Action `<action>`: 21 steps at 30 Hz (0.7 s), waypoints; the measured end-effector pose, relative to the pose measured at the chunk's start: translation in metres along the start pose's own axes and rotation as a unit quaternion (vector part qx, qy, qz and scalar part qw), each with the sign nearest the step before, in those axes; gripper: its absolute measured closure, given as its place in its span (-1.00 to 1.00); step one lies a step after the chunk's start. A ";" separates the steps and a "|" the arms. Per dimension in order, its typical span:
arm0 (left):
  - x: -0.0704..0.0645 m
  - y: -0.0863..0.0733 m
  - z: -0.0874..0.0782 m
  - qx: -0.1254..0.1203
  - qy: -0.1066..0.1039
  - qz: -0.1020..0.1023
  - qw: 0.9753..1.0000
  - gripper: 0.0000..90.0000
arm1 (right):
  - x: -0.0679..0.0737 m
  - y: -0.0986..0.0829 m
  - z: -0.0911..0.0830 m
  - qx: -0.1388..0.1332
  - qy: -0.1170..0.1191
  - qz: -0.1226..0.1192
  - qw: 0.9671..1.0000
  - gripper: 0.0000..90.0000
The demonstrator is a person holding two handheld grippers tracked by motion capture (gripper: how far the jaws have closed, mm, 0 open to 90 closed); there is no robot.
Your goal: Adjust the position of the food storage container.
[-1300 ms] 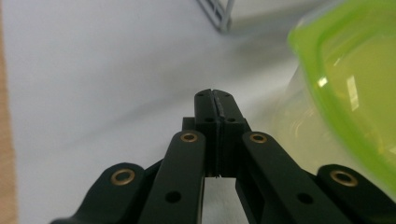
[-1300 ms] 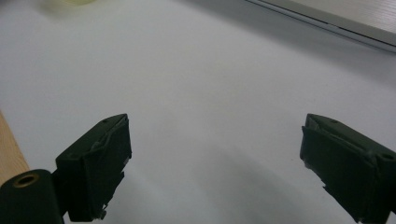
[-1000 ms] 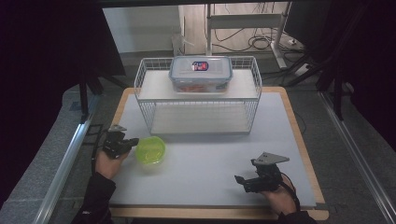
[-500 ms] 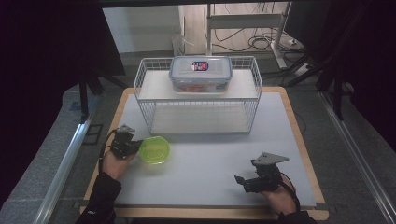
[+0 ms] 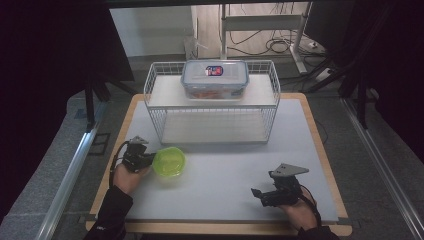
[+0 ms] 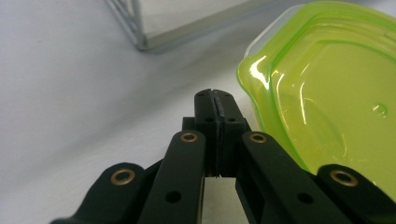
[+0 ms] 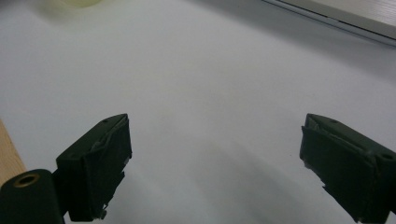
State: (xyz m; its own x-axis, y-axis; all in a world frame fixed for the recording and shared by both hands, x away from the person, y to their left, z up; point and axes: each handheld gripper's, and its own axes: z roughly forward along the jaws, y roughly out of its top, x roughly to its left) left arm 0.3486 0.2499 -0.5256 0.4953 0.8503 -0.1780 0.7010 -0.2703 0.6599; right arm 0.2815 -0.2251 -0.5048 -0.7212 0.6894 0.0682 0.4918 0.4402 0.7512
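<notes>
High view: your left gripper (image 5: 145, 159) sits at the near-left of the table (image 5: 220, 200), against the left edge of the green lid (image 5: 169, 161), which lies flat in front of the wire rack (image 5: 212, 117). A clear lidded container (image 5: 215, 80) stands on the rack's shelf. Your right gripper (image 5: 265, 195) rests well apart, near-right.

Left gripper view: your jaws are pressed together, empty, beside the lid's (image 6: 327, 93) translucent lime rim; it is glossy, with rounded corners.

Right gripper view: your jaws stand wide over bare table.

Left claw (image 6: 215, 100) jaws pressed together, low over table; right claw (image 7: 215, 158) jaws wide apart.
</notes>
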 end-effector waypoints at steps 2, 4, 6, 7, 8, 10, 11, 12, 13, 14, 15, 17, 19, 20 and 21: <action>-0.004 0.001 0.002 0.002 -0.002 0.005 1.000 1.00 | 0.000 0.000 0.000 0.000 0.000 0.000 1.000 -0.81; -0.008 0.003 0.005 0.003 -0.007 0.011 1.000 1.00 | 0.000 0.000 0.000 0.000 0.000 0.000 1.000 -0.81; -0.012 0.005 0.007 0.002 -0.012 0.015 1.000 1.00 | 0.000 0.000 0.000 0.001 0.000 0.000 1.000 -0.81; -0.014 0.006 0.008 0.002 -0.014 0.016 1.000 1.00 | 0.000 0.000 0.000 0.001 0.000 0.000 1.000 -0.81; -0.017 0.007 0.009 0.001 -0.017 0.018 1.000 1.00 | 0.000 0.000 0.000 0.001 0.000 0.000 1.000 -0.81; -0.021 0.009 0.011 0.002 -0.022 0.020 1.000 1.00 | 0.000 0.000 0.000 0.001 0.000 0.000 1.000 -0.81; -0.023 0.010 0.012 0.002 -0.026 0.024 0.999 1.00 | 0.000 0.000 0.000 0.002 0.000 0.000 1.000 -0.81; -0.026 0.011 0.014 0.003 -0.029 0.027 0.999 1.00 | 0.000 0.000 0.000 0.001 0.000 0.000 1.000 -0.81; -0.029 0.012 0.016 0.004 -0.031 0.029 0.999 1.00 | 0.000 0.000 0.000 0.001 0.000 0.000 1.000 -0.81; -0.031 0.013 0.017 0.006 -0.035 0.034 0.999 1.00 | 0.000 0.000 0.000 0.001 0.000 0.000 1.000 -0.81; -0.034 0.014 0.019 0.006 -0.037 0.036 0.999 1.00 | 0.000 0.000 0.000 0.002 0.000 0.000 1.000 -0.81; -0.038 0.016 0.021 0.007 -0.041 0.041 0.998 1.00 | 0.000 0.000 0.000 0.001 0.000 0.000 1.000 -0.81; -0.042 0.017 0.024 0.010 -0.046 0.044 0.998 1.00 | 0.000 0.000 0.000 0.001 0.000 0.000 1.000 -0.81; -0.044 0.017 0.025 0.010 -0.048 0.044 0.998 1.00 | 0.000 0.000 0.000 0.001 0.000 0.000 1.000 -0.81; -0.045 0.017 0.026 0.012 -0.050 0.045 0.998 1.00 | 0.000 0.000 0.000 0.001 0.000 0.000 1.000 -0.81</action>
State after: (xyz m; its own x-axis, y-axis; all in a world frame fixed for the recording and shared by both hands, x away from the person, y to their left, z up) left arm 0.3517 0.1951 -0.5255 0.6057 0.7723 -0.1914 0.6619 -0.3556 0.6599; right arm 0.2814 -0.2253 -0.5047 -0.7210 0.6896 0.0679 0.4926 0.4413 0.7501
